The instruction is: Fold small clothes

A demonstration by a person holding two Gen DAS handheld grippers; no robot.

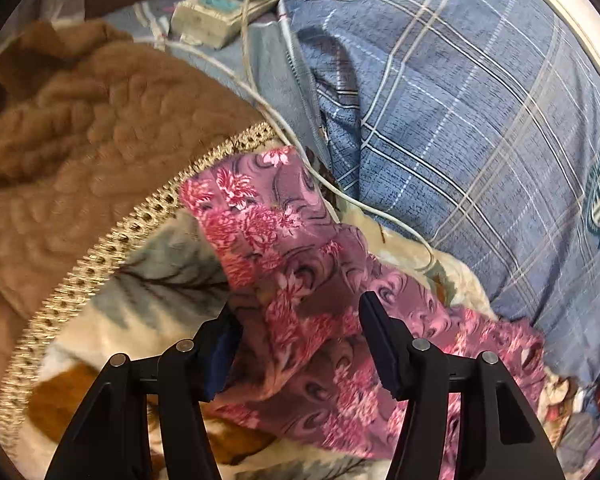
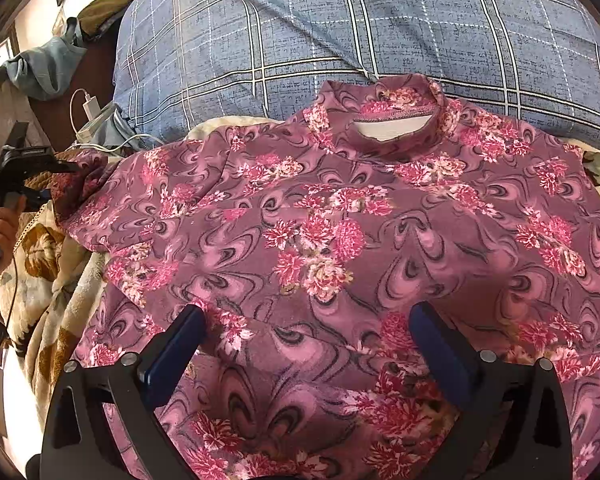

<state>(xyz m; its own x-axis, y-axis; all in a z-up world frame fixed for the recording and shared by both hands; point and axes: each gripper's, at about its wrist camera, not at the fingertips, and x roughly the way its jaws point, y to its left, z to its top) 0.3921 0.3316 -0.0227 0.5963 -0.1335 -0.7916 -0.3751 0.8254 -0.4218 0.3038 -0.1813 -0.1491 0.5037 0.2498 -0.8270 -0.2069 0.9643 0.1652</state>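
A mauve floral top (image 2: 332,232) lies spread flat on the bed, collar (image 2: 396,120) at the far side. My right gripper (image 2: 306,340) is open just above its lower middle, jaws wide, nothing between them. In the left wrist view one sleeve (image 1: 276,240) of the top runs away from me over a leaf-print blanket (image 1: 160,264). My left gripper (image 1: 300,320) is open with the sleeve's fabric lying between its fingers. The left gripper also shows in the right wrist view (image 2: 60,168) at the sleeve end.
A blue plaid pillow (image 2: 340,28) lies beyond the collar; it also shows in the left wrist view (image 1: 480,100). A brown quilted blanket (image 1: 80,140) with a gold trim lies at left. A white power strip (image 1: 224,12) and its cable (image 1: 340,188) lie near the sleeve.
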